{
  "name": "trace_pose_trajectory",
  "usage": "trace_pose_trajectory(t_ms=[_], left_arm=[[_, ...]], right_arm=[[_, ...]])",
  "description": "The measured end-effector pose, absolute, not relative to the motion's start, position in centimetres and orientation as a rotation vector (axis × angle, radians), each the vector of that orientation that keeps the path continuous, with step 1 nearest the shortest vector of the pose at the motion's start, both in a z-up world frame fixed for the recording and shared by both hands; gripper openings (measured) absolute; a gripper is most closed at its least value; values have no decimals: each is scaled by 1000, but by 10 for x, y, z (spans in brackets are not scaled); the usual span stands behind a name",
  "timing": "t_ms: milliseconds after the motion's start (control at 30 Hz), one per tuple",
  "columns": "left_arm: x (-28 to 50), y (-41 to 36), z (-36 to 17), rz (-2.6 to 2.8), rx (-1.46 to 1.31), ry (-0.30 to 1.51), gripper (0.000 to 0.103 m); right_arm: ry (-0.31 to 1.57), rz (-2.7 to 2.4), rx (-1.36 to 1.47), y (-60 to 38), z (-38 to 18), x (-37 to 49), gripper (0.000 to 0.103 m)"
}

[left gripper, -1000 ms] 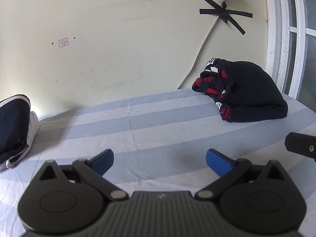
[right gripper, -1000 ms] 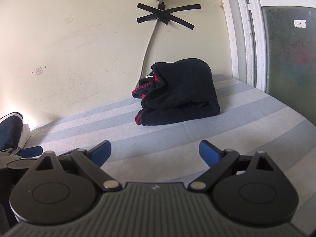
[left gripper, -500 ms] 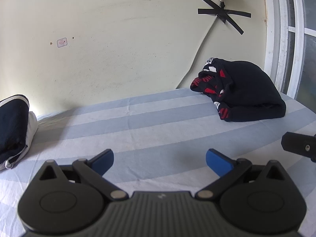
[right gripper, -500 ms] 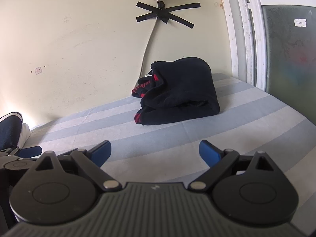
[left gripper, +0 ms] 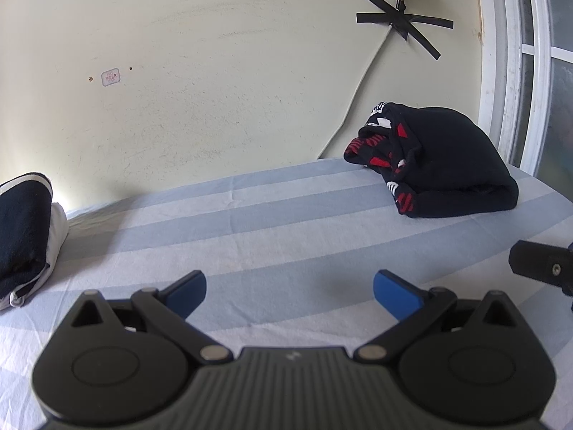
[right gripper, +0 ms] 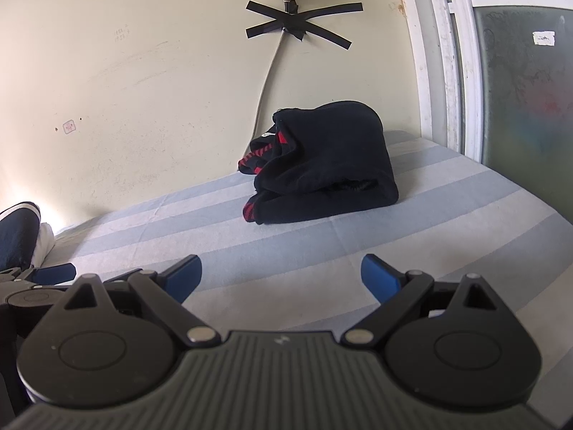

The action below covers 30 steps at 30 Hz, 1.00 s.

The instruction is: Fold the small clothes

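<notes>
A dark bundle of clothes (left gripper: pixel 447 165) with red and white trim lies bunched at the far right of the striped sheet (left gripper: pixel 250 229), close to the wall (left gripper: pixel 215 71) and near the window frame (left gripper: pixel 515 71). A wide stretch of bare sheet lies between it and both grippers. The left gripper (left gripper: pixel 289 288) hovers low over the sheet, jaws spread wide and holding nothing; the right gripper (right gripper: pixel 281 274) is the same, wide apart and empty, just beside it. At the far left edge sits a folded dark and white garment (left gripper: pixel 25 233), shown more fully in the left view. The right view shows the bundle (right gripper: pixel 322 165) straight ahead, with a taped cable (right gripper: pixel 268 71) running down the wall behind it.
</notes>
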State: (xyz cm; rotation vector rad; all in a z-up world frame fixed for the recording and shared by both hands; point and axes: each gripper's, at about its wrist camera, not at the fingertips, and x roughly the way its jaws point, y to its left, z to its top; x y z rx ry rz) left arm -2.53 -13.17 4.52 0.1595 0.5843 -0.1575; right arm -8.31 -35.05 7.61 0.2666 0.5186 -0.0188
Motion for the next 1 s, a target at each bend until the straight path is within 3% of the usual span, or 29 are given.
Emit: trace_pose_trajectory(t_ms=[1000], left_arm=[[-22, -129, 39, -192, 154, 606, 103]], right_arm=[[538, -22, 277, -350, 67, -81, 97]])
